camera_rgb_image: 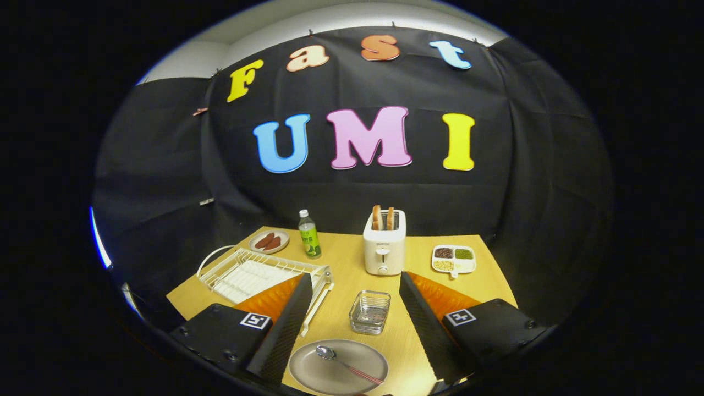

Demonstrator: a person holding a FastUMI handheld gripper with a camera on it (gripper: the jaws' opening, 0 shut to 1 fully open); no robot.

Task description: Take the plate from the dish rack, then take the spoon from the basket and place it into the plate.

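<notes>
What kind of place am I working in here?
Probably a staged kitchen tabletop in a booth: a toaster holding bread, a white dish rack, and a plate with a spoon between the open tongs.

- The gripper (pixel 352 313) has two long fingers (pixel 286 324), black with a fine woven texture, and they stand wide apart with nothing between the pads.
- Each finger has a bright orange panel on its outer side.
- Behind each finger sits a black, box-like block with rounded corners.
- Each block carries a small white square marker with a black pattern.
- Small dark screws show at the corners of the blocks.
</notes>
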